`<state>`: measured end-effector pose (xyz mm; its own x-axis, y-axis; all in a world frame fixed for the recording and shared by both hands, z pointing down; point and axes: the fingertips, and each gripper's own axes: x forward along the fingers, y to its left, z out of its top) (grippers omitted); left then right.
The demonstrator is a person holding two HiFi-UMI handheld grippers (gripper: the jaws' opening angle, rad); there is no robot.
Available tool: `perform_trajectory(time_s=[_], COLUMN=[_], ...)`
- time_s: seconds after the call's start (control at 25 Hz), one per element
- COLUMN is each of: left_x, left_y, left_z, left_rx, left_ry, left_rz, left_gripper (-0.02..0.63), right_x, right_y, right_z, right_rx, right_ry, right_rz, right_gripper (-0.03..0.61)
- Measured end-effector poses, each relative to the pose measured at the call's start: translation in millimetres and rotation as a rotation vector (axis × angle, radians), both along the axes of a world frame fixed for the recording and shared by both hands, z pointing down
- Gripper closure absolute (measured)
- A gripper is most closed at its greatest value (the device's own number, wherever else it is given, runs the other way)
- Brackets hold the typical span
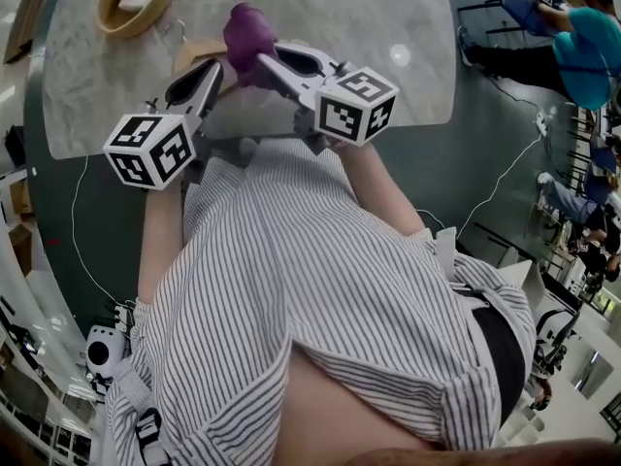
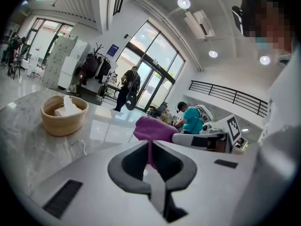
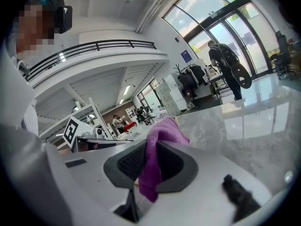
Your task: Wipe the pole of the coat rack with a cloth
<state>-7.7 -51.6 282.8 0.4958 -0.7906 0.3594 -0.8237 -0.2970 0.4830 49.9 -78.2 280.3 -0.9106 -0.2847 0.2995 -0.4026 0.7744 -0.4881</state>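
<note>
A purple cloth [image 1: 247, 29] is bunched above the marble table [image 1: 378, 17]. My right gripper [image 1: 264, 58] is shut on it; in the right gripper view the cloth [image 3: 162, 133] fills the jaws of that gripper [image 3: 153, 142] and hangs out below. My left gripper [image 1: 215, 66] sits close beside it on the left. In the left gripper view a thin strip of the cloth [image 2: 150, 128] runs down into the narrow gap of the left gripper [image 2: 149, 145], which looks shut on it. No coat rack pole shows near the grippers.
A tan bowl [image 1: 136, 3] holding white tissue stands at the table's far left, also visible as bowl [image 2: 63, 116]. A wire hanger hook [image 1: 175, 32] lies near it. A seated person in teal [image 1: 582, 51] is off to the right. A far clothes rack [image 2: 96, 65] stands by the glass doors.
</note>
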Motion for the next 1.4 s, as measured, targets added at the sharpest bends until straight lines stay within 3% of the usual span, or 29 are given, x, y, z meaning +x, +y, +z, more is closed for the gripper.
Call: perform_trajectory(time_s=[0.24, 0.68, 0.84, 1.04, 1.4], left_x=[-14.2, -10.7, -15.1, -9.3, -11.0], left_y=[1.5, -0.4, 0.5, 0.1, -3.2], left_z=[23.7, 27.1, 38.2, 50.5, 67.6], left_rx=[-0.072, -0.114, -0.136, -0.161, -0.189], left_ry=[-0.071, -0.103, -0.123, -0.057, -0.016], left_rz=[-0.021, 0.101, 0.106, 0.143, 0.183], left_gripper=[0.6, 0.6, 0.6, 0.601, 0.601], right_x=[4.7, 6.1, 9.6, 14.3, 28.5], right_y=[-1.9, -3.5, -1.6, -9.7, -21.8], right_z=[15.2, 24.2, 33.2, 43.7, 68.3], right_rx=[-0.048, -0.089, -0.09, -0.113, -0.115], right_ry=[0.009, 0.025, 0.057, 0.054, 0.128], right_rz=[0.039, 0.112, 0.131, 0.179, 0.281], right_gripper=[0.512, 0.512, 0.512, 0.512, 0.512])
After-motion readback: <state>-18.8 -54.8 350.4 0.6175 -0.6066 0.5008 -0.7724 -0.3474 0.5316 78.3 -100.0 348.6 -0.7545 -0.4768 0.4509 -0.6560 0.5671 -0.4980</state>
